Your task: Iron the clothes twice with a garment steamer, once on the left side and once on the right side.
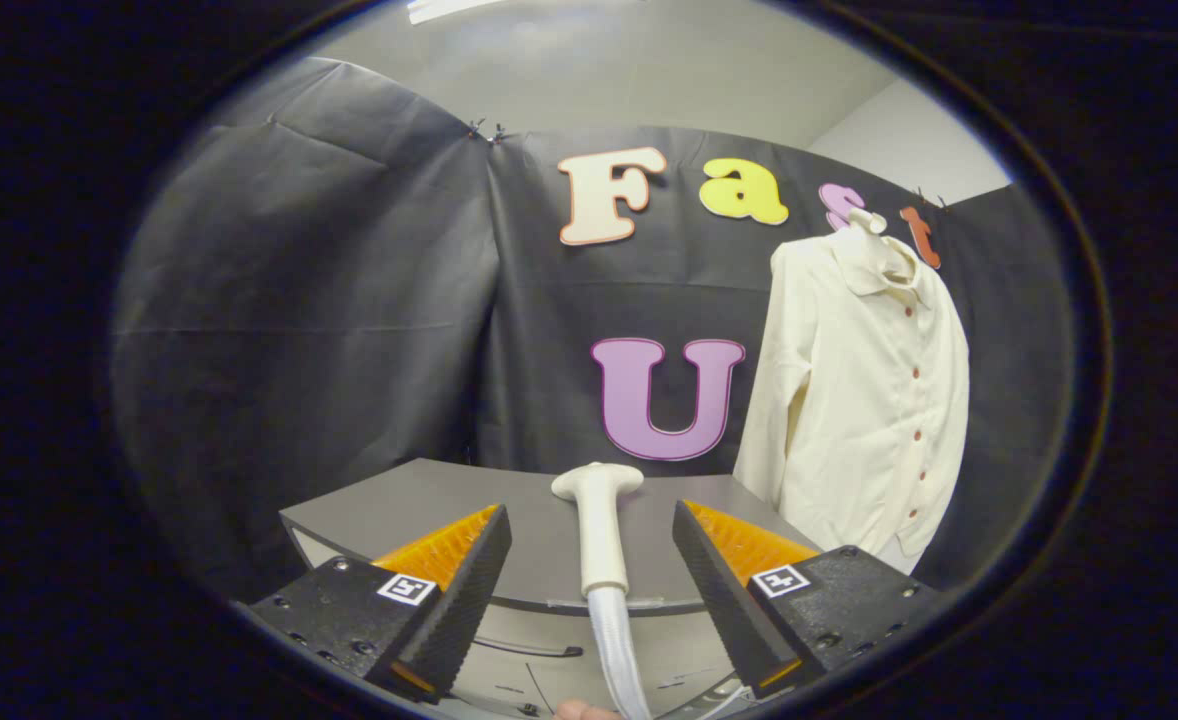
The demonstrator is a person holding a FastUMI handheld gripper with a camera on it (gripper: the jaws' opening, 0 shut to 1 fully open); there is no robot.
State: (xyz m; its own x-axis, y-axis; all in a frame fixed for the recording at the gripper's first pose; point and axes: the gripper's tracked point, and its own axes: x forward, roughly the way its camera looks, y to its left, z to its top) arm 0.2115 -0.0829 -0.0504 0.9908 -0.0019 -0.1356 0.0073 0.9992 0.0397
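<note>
Grey tabletop (pixel 419 510) carries the steamer head (pixel 599 530) across its front edge, between the gripper (pixel 589 580)'s spread fingers; rigid, light, best gripped mid-handle; shirt (pixel 864 400) hangs beyond.

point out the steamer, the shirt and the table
steamer (pixel 599 530): gripper view, on its handle, between the open fingers
shirt (pixel 864 400): gripper view, on its front
table (pixel 419 510): gripper view, on its bare top

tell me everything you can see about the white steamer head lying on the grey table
The white garment steamer head looks like smooth plastic: a long handle widening into a flat T-shaped nozzle at its far end. It lies on the grey table, handle towards the camera, with a white ribbed hose running off its near end past the table edge. It sits between the open gripper fingers, which do not touch it. The cream buttoned shirt hangs beyond, to its right.
</note>
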